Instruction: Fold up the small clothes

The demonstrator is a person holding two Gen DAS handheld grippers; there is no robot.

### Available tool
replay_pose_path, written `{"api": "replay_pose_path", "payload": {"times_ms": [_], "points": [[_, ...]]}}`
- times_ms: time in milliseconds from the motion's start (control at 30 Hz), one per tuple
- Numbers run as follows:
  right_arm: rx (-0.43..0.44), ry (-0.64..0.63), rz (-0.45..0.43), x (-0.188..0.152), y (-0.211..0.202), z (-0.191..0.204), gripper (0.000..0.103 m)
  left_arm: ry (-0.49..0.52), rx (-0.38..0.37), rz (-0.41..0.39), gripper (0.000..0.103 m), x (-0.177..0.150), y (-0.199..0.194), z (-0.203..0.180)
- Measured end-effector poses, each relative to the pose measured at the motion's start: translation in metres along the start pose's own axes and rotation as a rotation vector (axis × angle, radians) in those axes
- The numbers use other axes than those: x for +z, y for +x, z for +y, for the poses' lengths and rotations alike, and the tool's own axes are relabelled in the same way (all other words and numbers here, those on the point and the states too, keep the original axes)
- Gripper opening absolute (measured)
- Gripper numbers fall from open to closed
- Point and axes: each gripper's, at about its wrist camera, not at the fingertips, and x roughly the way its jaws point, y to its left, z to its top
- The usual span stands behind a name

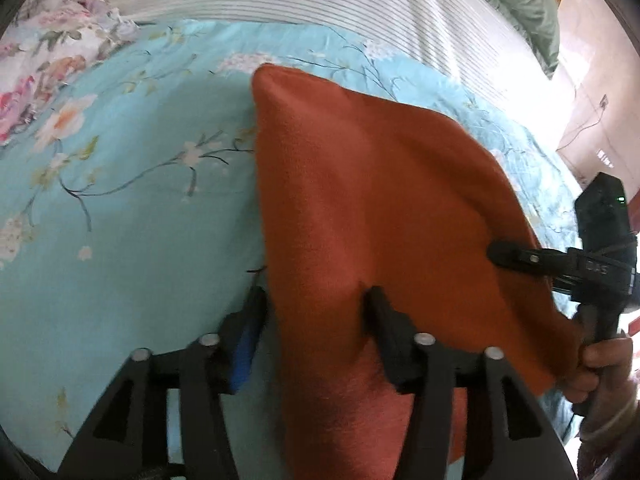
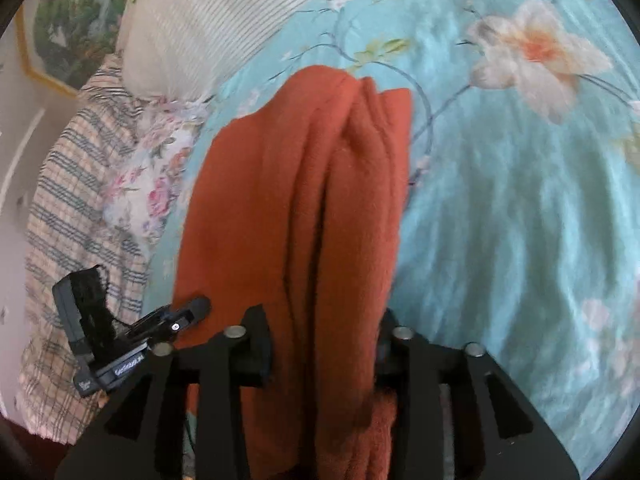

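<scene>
No legible text. Faint pale lettering on side of right gripper (image 1: 510, 258) body, seen from left wrist, and on left gripper (image 2: 196, 308) body, seen from right wrist; both too small and blurred to read.

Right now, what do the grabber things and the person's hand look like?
Both are black plastic. The left gripper and right gripper each have two wedge-shaped fingers on arms with triangular cut-outs and round silver pins. One left finger carries a blue pad. Seen from the side, each has a boxy black body with small white lettering; one shows a tiny green light. The bare hand wraps a handle.
</scene>
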Motion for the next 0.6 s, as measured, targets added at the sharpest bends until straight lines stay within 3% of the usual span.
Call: {"api": "replay_pose_path", "payload": {"times_ms": [67, 167, 267, 367, 433, 500, 600], "points": [[-0.047, -0.014, -0.005, 0.000, -0.010, 0.006, 0.047, -0.012, 0.017, -0.002, 0.060, 0.000, -0.009, 0.003], [-0.146, -0.058, -0.099, -0.001, -0.045, 0.023, 0.048, -0.028, 0.028, -0.087, 0.058, 0.003, -0.036, 0.009], [-0.166, -0.119, -0.198, 0.006, -0.071, 0.045, 0.048, -0.032, -0.083, -0.150, 0.057, 0.003, -0.058, 0.008], [-0.107, -0.144, -0.163, 0.022, -0.055, 0.057, 0.047, -0.023, -0.177, -0.148, 0.057, 0.000, -0.062, 0.003], [-0.140, -0.129, -0.120, 0.031, -0.034, 0.053, 0.047, -0.008, -0.222, -0.121, 0.057, -0.003, -0.057, 0.000], [-0.171, -0.093, -0.080, 0.037, -0.015, 0.043, 0.042, 0.009, -0.227, -0.107, 0.057, -0.005, -0.052, -0.004], [-0.114, -0.045, -0.092, 0.046, -0.008, 0.036, 0.034, 0.041, -0.231, -0.097, 0.057, -0.007, -0.049, -0.007]]}}
